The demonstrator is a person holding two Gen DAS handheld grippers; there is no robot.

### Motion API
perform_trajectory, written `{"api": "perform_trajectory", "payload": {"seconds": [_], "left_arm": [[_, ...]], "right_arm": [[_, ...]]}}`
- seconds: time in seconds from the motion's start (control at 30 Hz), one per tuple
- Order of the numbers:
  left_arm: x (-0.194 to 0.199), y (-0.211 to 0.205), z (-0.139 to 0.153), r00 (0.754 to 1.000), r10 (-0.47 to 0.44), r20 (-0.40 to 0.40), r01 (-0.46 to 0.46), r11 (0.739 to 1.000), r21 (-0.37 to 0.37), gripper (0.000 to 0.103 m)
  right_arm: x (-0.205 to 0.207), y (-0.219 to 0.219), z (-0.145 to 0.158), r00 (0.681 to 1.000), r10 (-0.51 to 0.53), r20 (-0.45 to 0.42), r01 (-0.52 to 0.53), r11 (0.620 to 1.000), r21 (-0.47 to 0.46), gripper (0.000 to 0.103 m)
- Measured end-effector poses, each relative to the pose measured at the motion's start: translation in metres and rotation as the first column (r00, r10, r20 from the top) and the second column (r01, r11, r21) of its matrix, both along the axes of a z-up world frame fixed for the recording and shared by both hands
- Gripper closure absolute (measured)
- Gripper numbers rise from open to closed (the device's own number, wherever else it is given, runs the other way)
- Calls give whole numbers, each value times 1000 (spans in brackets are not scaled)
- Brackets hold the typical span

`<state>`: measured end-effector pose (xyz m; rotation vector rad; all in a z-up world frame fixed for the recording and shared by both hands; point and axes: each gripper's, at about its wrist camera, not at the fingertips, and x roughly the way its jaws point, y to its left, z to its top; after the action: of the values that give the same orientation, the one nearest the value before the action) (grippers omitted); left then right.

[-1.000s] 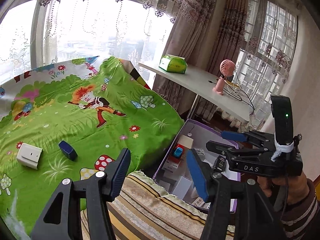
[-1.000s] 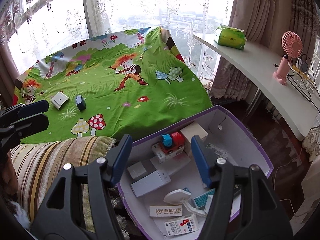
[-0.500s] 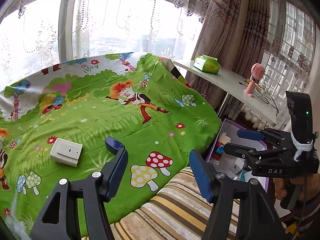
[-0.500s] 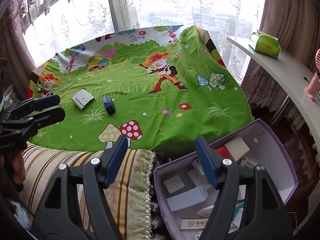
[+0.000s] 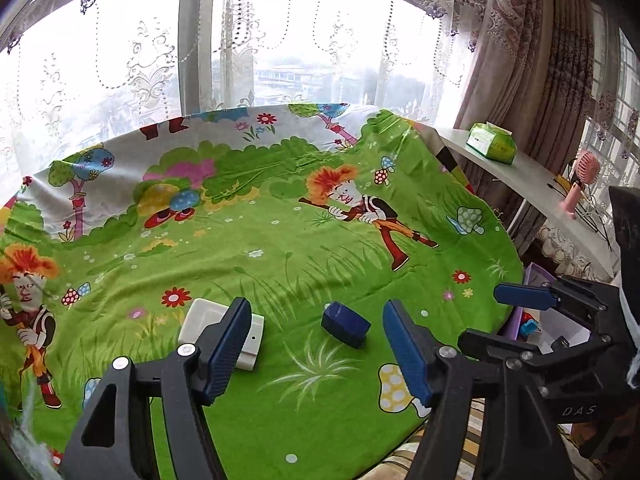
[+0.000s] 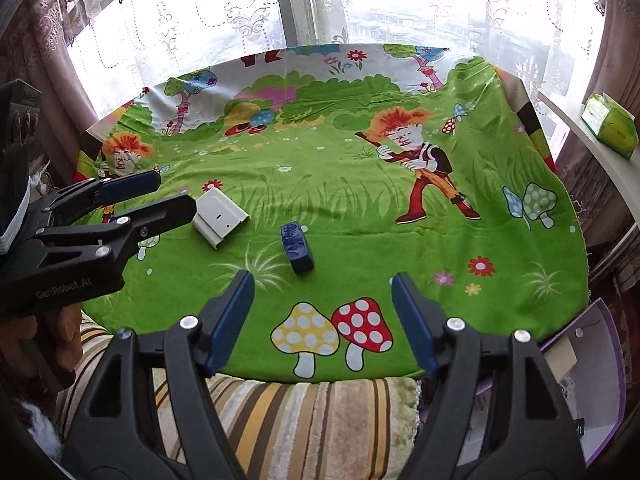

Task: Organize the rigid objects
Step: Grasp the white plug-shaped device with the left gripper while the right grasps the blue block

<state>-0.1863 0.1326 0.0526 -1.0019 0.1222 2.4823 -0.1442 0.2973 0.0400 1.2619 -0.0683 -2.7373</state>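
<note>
A dark blue box and a white flat box lie on the green cartoon cloth. My left gripper is open and empty, just short of the blue box; its left finger covers part of the white box. It also shows at the left of the right wrist view. My right gripper is open and empty, near the cloth's front edge, short of the blue box. It shows at the right of the left wrist view.
A purple-rimmed box with small items sits low at the right, beside the cloth. A striped towel lies along the front edge. A white shelf at the right holds a green tissue pack and a pink fan.
Both grippers swung left, away from the purple box and over the green cloth. The blue box and white box now lie just ahead of them. Both stayed open.
</note>
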Motion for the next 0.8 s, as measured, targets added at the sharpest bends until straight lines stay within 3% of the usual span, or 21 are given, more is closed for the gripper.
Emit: {"api": "perform_trajectory", "payload": {"seconds": [0.2,0.4,0.63,0.8], "left_arm": [[-48,-19,-16,998,43,49,-42,999,-11,22],[-87,-36,-49,988,90,126,-86,996,-39,19],[-98,-30,-92,983,45,180,-22,992,-125,16],[-95,-24,-114,986,10,167,27,975,-221,10]], "right_arm": [[-39,-20,-20,998,3,59,-2,1000,-17,29],[-71,-37,-52,992,13,126,-15,1000,17,29],[-91,-46,-77,985,22,171,-31,998,49,30],[-101,-51,-96,977,35,212,-48,997,53,40]]}}
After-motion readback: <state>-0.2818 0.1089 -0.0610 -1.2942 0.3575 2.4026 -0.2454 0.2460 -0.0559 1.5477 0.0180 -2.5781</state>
